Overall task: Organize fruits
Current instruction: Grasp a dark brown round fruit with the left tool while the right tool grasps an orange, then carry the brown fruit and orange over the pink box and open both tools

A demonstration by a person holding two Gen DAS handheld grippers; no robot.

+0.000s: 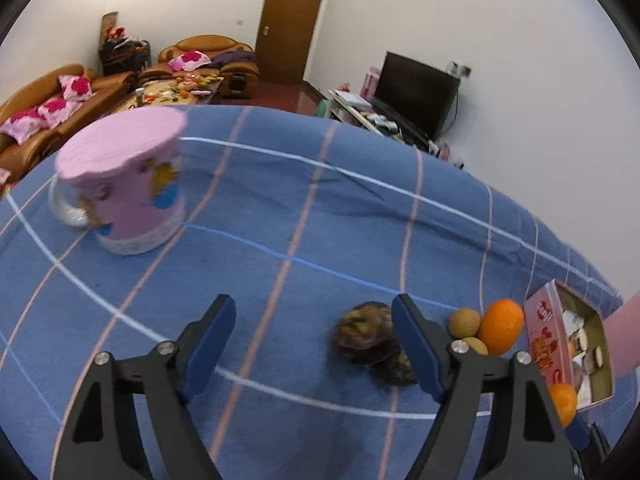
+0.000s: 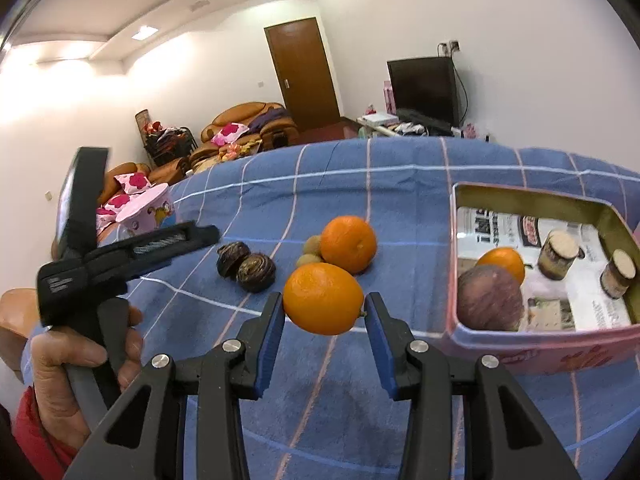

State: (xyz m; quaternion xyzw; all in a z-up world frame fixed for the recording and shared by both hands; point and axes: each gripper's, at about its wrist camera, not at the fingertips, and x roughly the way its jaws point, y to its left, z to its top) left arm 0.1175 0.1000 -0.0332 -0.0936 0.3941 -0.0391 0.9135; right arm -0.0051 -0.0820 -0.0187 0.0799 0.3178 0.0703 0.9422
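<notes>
pink mug point(image 1: 124, 184) sits far left on our blue cloth point(image 1: 280, 208); our left gripper point(image 1: 314, 342) gapes over the dark fruits point(image 1: 366, 334), touching neither; our right gripper point(image 2: 324, 312) clamps an orange point(image 2: 323, 298) beside the pink tin point(image 2: 532, 344).

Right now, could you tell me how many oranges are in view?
3: one clamped in the right tool, namely the nearest orange; one on the tablecloth beside small brown fruits; one inside the tin behind a purple fruit. Others may be hidden.
</notes>
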